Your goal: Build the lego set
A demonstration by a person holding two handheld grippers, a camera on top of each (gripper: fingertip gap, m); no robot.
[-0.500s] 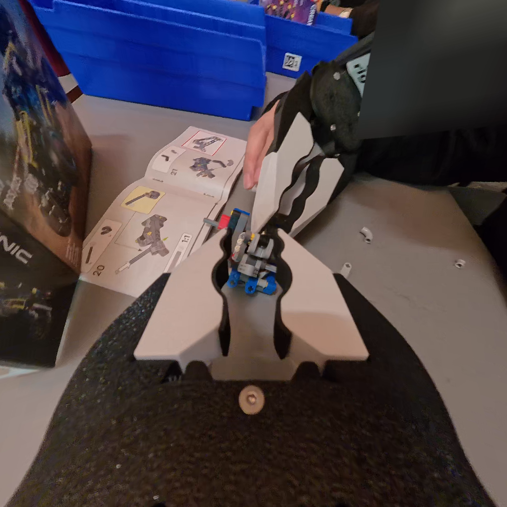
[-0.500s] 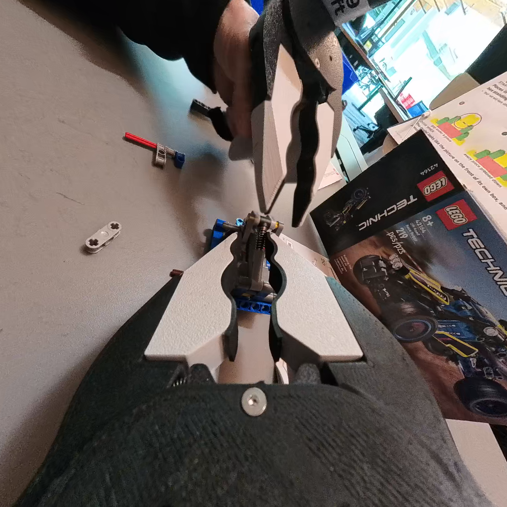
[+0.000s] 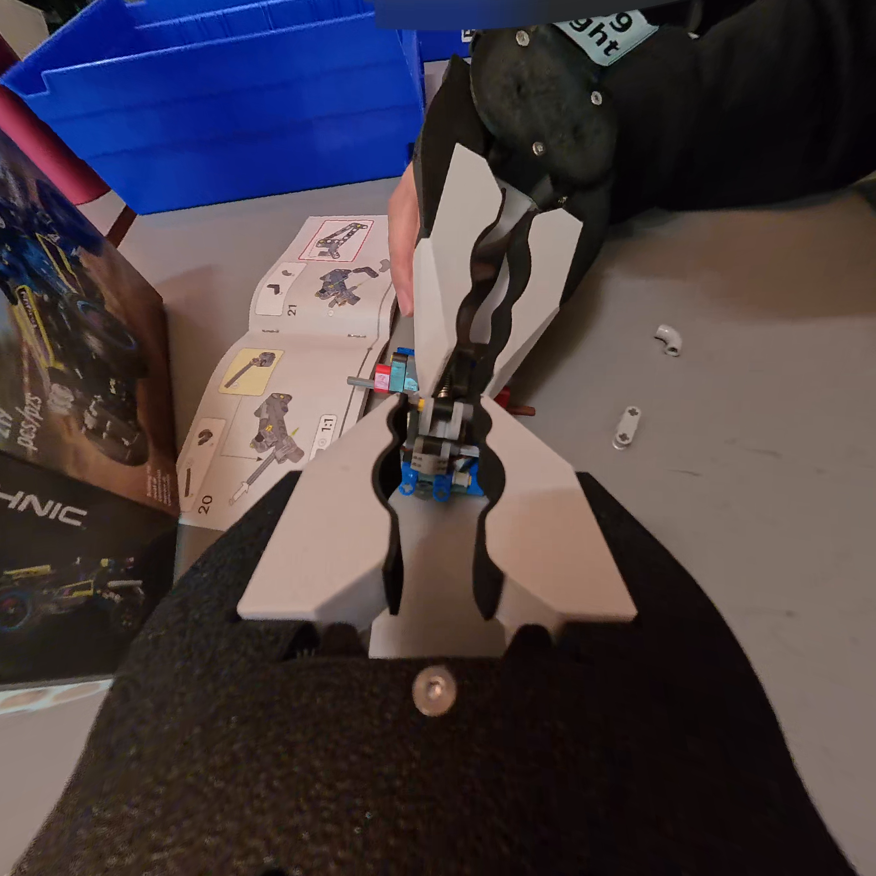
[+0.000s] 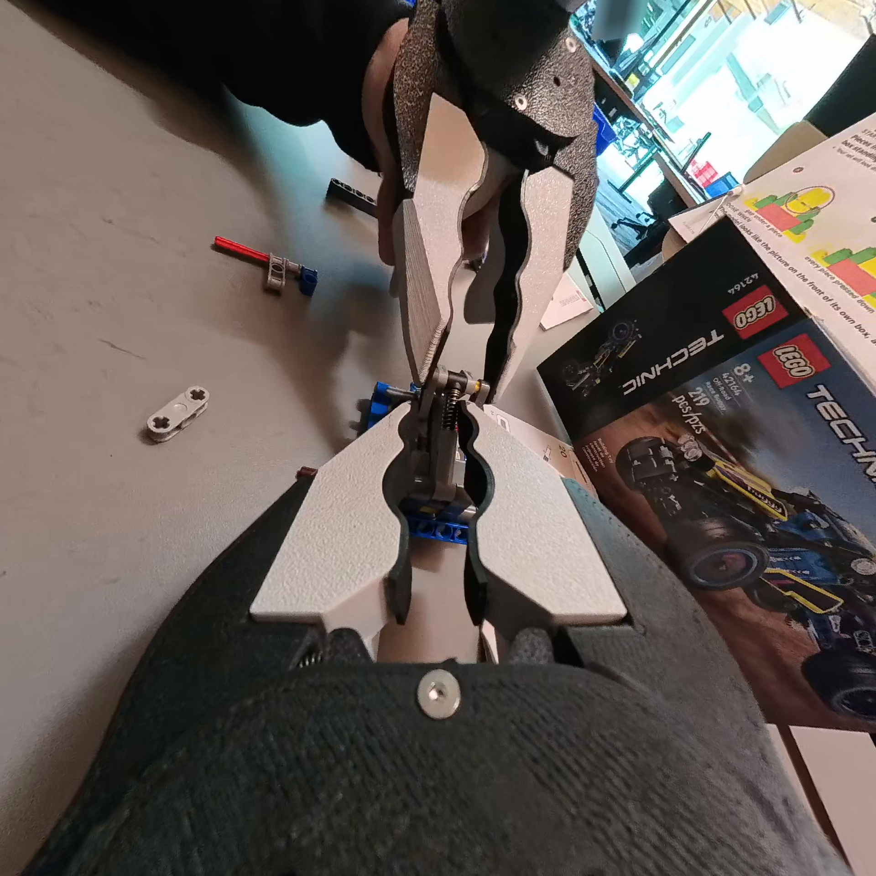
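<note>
Left jaws: left gripper (image 3: 441,412) closed on grey-and-blue toy-brick assembly (image 3: 438,455).
Right jaws: right gripper (image 4: 438,417) clamps the assembly's grey spring strut (image 4: 448,412).
Assembly: above grey table (image 3: 711,497), both grippers meeting on it.
Progress: partly built; loose grey link (image 4: 177,413) unattached.
Edges: printed carton (image 4: 734,450) near; instruction booklet (image 3: 294,360) just beside.

toy box (image 3: 71,379): cut by left edge | blue bin (image 3: 227,109): top cropped
</note>
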